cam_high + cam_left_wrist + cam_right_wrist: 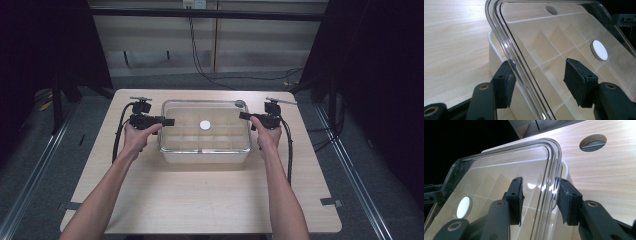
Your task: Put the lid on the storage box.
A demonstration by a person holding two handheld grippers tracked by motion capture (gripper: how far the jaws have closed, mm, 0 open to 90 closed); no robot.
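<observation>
Two grippers straddle the rim of a clear lid on a divided box.

The white compartment box (205, 150) sits mid-worktop (200, 200), slightly toward the far side, with a clear lid (220, 112) on top bearing a round white disc (205, 125) near its middle. The left gripper (169, 121) is at the lid's left edge: in the left gripper view its fingers (505, 86) stand wide apart with the lid rim between them, the outer pad touching or just beside the rim, the inner one over the lid and clear of it. The right gripper (244, 115) is at the right edge; in the right gripper view its fingers (566, 200) are spread around the lid's rim near its corner, not clamped. A round hole (593, 142) in the worktop lies beyond the box.
</observation>
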